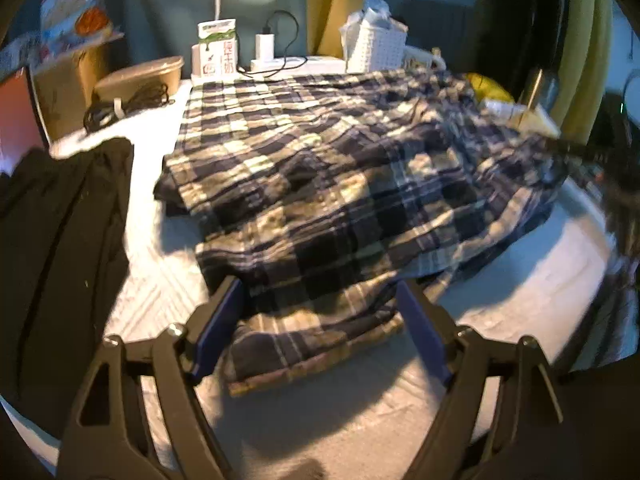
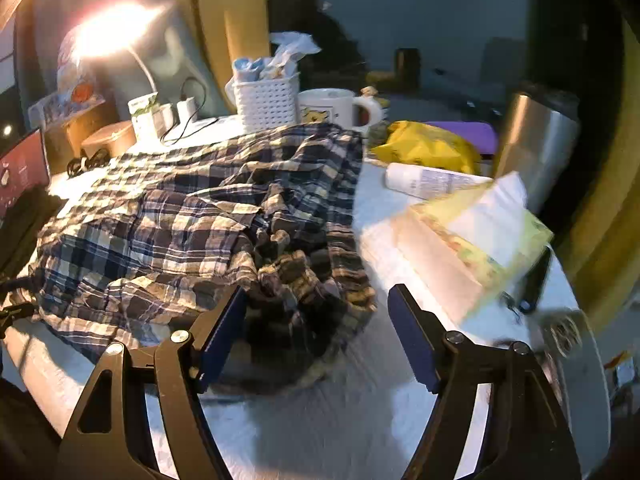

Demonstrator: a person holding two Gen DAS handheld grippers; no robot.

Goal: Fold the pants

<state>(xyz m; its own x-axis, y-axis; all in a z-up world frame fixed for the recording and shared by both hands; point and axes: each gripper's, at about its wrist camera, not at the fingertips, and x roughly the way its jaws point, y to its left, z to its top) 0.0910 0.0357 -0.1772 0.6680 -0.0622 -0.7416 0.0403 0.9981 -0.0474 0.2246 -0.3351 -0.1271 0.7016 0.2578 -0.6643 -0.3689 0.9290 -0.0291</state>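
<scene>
Blue, black and cream plaid pants (image 1: 320, 184) lie crumpled across the white table (image 1: 520, 312), a hem end nearest the camera. My left gripper (image 1: 320, 300) is open, its blue pads on either side of that near hem, just above it. In the right wrist view the same pants (image 2: 192, 216) lie bunched, with a gathered end (image 2: 304, 288) at the front. My right gripper (image 2: 316, 312) is open and empty, its left pad at the edge of that bunched end, its right pad over bare table (image 2: 352, 420).
A black garment (image 1: 64, 248) lies at the left. At the back stand a white basket (image 2: 266, 104), a mug (image 2: 332, 110), chargers (image 1: 265, 46) and a brown bowl (image 1: 140, 78). A steel flask (image 2: 536, 140), yellow bag (image 2: 428, 148), tube (image 2: 432, 180) and tissue pack (image 2: 472, 240) crowd the right.
</scene>
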